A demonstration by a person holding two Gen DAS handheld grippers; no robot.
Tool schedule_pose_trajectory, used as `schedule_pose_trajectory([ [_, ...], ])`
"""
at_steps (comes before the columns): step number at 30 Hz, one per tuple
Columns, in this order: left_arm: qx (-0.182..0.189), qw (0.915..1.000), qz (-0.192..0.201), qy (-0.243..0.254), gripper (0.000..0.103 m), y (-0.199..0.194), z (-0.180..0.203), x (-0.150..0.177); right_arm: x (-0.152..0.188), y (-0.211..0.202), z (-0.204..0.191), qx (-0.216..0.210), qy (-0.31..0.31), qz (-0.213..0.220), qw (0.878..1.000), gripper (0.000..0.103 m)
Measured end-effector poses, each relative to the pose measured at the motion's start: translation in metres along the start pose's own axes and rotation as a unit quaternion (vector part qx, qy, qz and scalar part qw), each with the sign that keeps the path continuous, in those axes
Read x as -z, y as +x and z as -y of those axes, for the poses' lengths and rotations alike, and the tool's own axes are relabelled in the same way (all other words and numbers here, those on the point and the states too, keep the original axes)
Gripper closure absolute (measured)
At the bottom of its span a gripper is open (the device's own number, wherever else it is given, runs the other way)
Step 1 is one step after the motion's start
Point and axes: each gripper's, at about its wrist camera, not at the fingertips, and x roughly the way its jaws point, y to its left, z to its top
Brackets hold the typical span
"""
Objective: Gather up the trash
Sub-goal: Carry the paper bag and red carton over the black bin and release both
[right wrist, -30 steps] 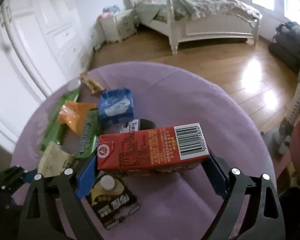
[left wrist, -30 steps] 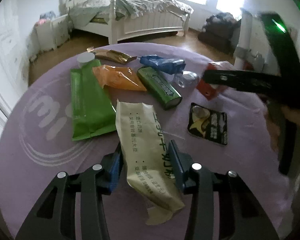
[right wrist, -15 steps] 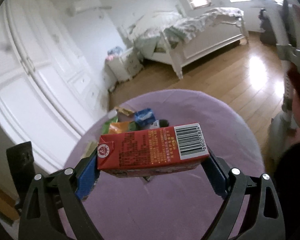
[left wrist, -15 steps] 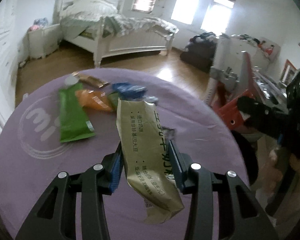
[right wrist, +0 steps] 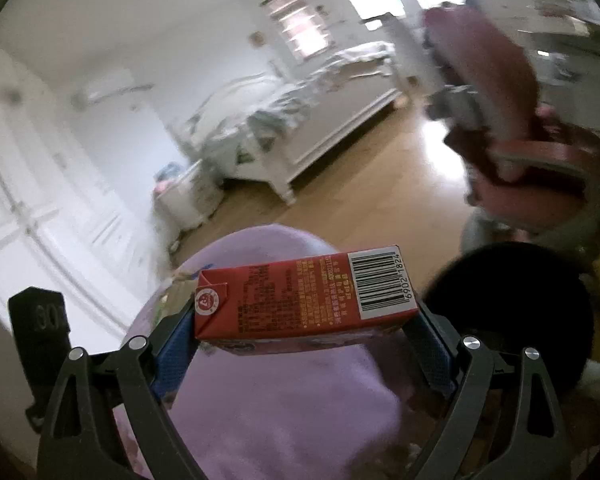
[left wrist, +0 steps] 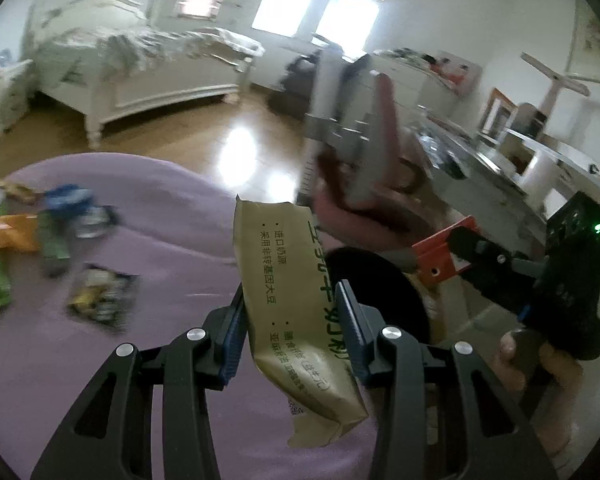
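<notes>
My left gripper (left wrist: pixel 290 328) is shut on a tan paper packet (left wrist: pixel 292 292) with green print, held above the right edge of the purple table (left wrist: pixel 168 216). My right gripper (right wrist: pixel 300 336) is shut on a red drink carton (right wrist: pixel 300 300) with a barcode, held sideways. The right gripper and its carton also show in the left wrist view (left wrist: pixel 444 256), beside a round black bin opening (left wrist: pixel 380 292). The same bin (right wrist: pixel 512 308) sits just right of the carton in the right wrist view.
Several wrappers lie on the table's left: a black snack pack (left wrist: pixel 100 296), a green stick pack (left wrist: pixel 54 244), an orange pouch (left wrist: pixel 12 232), a blue pack (left wrist: pixel 68 198). A pink chair (left wrist: pixel 380 168) stands beyond the bin. A white bed (left wrist: pixel 140 76) is across the wooden floor.
Both grippers have lifted and swung right, away from the table's middle toward the black bin, each still holding its item. The wrappers on the table now sit far left.
</notes>
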Motion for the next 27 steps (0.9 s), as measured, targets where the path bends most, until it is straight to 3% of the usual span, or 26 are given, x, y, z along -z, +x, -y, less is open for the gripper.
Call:
schedule_pose_trajectory([
  [8,0.061,0.9971,-0.034,0.029,0.06,0.059,0.054,-0.001,0.008,-0.031,0.077,0.05,0.055,0.019,0.997,0.012],
  [19,0.078,0.9915,-0.089,0.055,0.06,0.131,0.093,0.006,0.021,-0.023,0.133,0.068,0.122,0.014,0.99,0.012],
  [27,0.079,0.9893,-0.108,0.058,0.06,0.152,0.099,0.011,0.027,-0.013,0.153,0.072,0.143,0.008,0.987,0.012],
])
